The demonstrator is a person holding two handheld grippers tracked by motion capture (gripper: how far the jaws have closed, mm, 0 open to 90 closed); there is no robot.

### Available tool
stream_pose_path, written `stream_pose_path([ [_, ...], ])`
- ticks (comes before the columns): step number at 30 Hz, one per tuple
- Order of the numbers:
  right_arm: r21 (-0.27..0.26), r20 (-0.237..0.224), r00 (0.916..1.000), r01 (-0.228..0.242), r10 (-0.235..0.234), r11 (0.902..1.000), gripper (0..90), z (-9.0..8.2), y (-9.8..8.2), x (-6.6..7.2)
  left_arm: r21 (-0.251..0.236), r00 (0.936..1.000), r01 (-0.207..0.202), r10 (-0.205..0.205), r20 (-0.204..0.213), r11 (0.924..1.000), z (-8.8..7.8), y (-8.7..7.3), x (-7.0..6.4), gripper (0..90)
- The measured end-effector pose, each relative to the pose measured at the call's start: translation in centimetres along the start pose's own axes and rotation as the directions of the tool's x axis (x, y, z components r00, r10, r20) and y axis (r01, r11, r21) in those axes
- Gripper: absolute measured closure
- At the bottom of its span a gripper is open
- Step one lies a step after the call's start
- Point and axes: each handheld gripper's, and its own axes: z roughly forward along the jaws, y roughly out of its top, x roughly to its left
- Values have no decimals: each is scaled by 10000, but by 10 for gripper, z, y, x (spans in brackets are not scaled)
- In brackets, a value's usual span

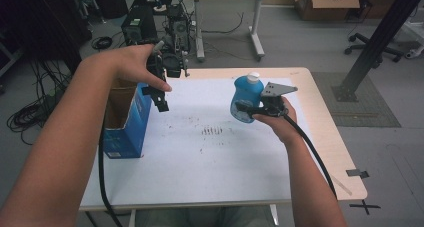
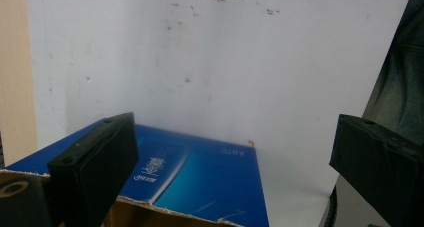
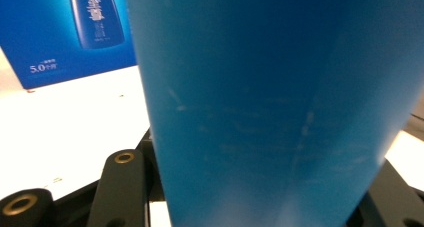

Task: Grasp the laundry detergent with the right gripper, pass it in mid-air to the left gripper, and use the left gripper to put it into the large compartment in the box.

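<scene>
While the left tool [image 1: 161, 98] hangs wide open above the box [image 1: 125, 122], the right tool [image 1: 248, 107] clamps the blue bottle [image 1: 246, 98]

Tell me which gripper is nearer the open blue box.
Left. The left gripper hangs open just above the blue box's open top, at its right edge. The right gripper is across the table, shut on the blue bottle, well apart from the box.

One blue bottle [image 1: 247, 98], one open blue box [image 1: 126, 122], two grippers
</scene>
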Motion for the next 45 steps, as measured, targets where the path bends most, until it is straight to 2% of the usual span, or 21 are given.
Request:
stream_pose_path([
  [5,-191,-319,9995,60,-66,9998,460,-12,14,0,-87,10000,43,-43,-12,10000,-5,0,-2,55],
  [9,-170,-663,9972,342,-353,9993,460,-21,31,3,-168,10000,-43,44,23,9998,-9,1,-4,55],
  [13,-266,-999,9926,663,-686,9974,459,-27,50,9,-199,10000,-68,68,20,9998,-12,2,-5,55],
  [16,-136,-1315,9865,966,-976,9952,460,-30,64,14,-197,10000,-86,85,-20,9998,-15,2,-7,56],
  [18,55,-1544,9802,1259,-1236,9920,460,-32,72,17,-221,10000,-30,30,-16,9998,-17,2,-8,57],
  [23,255,-2054,9661,1651,-1565,9859,460,-36,87,25,-329,9999,-120,119,-39,9994,-25,2,-11,57],
  [30,384,-2800,9434,1960,-1778,9798,460,-41,102,31,-610,9994,-334,341,94,9976,-34,5,-18,56],
  [40,504,-3648,9087,2371,-2031,9702,460,-36,106,43,-689,9975,-683,695,155,9953,-47,14,-29,55],
  [45,368,-4034,8919,2389,-2043,9703,460,-31,104,48,-776,9963,-822,839,190,9936,-51,20,-34,54],
])
